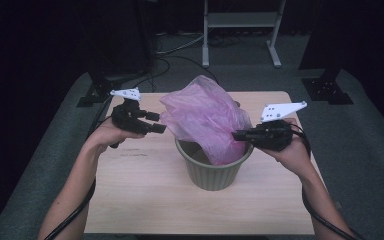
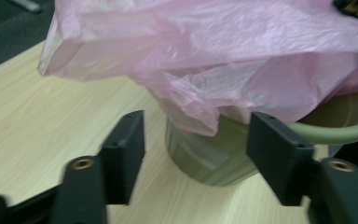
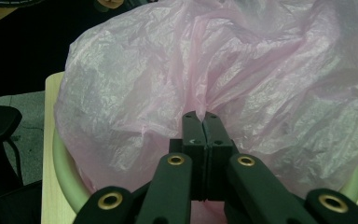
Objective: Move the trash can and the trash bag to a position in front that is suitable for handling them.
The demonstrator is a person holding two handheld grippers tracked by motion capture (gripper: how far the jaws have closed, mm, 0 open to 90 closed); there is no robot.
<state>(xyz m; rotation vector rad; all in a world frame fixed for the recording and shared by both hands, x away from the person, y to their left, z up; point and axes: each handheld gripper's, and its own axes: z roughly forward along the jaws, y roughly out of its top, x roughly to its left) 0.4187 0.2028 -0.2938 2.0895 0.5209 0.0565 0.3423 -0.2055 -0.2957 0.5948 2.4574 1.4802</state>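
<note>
the pink plastic bag (image 1: 205, 117) sits between your 2 grippers, billowing up out of the green pot (image 1: 215, 172) at the middle of the table (image 1: 145, 195). your right gripper (image 1: 236, 135) comes in from the right at rim height, and its jaws are pressed fully together on a fold of the bag's film; in the right gripper view the 2 black fingertips (image 3: 200, 126) meet with the pink sheet (image 3: 223, 79) pinched at their seam. your left gripper (image 1: 159, 122) hovers just left of the bag, its tips near the film but apart from it. in the left gripper view its jaws stand part open, with the bag's lower crumpled edge (image 2: 191, 98) and the pot's wall (image 2: 209, 158) beyond the gap and nothing between the pads.

the bag is thin, translucent film, pale pink, heavily creased and crinkled, with soft glossy highlights on the ridges. it stands puffed into a loose, lopsided dome, taller than the pot and leaning toward the far left. its lower part is tucked inside the pot on the right.

the pot is round and tapers toward its base, dull sage green, with vertical ribs down the outer wall and a smooth rolled rim (image 3: 63, 172). the table is pale wood-grain laminate, matte and flat, with rounded corners. each gripper carries a white 3-cornered plate (image 1: 280, 110) on top and a black cable trailing back along your forearm.
</note>
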